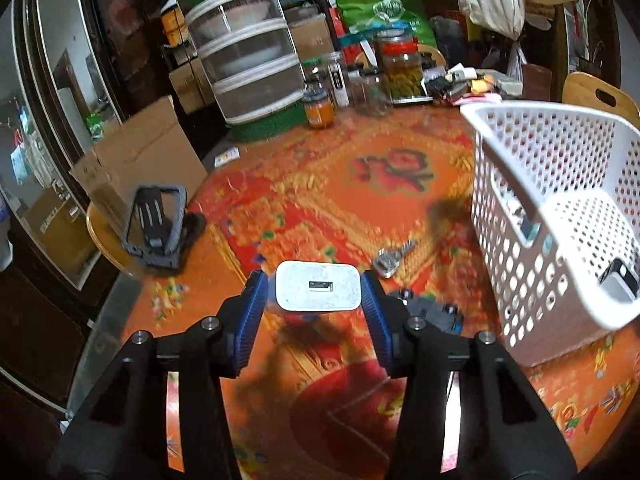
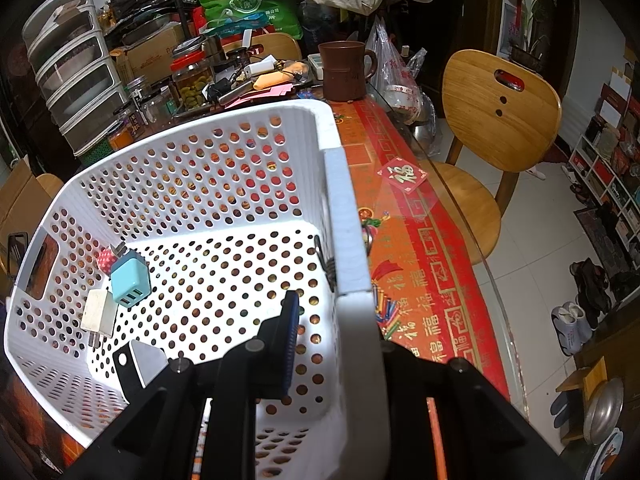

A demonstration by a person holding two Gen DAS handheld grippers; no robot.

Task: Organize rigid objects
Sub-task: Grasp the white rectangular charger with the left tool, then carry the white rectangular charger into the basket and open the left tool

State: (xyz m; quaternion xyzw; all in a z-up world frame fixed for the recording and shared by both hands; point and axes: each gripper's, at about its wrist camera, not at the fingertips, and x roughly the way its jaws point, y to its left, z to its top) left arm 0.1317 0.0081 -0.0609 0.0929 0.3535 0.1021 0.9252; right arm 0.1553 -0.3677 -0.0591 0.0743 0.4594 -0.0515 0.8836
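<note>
— What's in my left gripper (image 1: 316,294)?
— It's clamped on a white charger (image 1: 318,286), lifted off the surface (image 1: 360,200).
— And my right gripper (image 2: 340,312)?
— Pinched on the white basket (image 2: 344,208) wall; a blue charger (image 2: 130,280) lies inside

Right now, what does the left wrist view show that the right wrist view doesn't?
Only the left wrist view: the left gripper shut on a white charger, a key and a black phone stand on the tablecloth.
Only the right wrist view: the right gripper clamping the basket wall, and a blue charger inside.
Both: the white basket.
</note>
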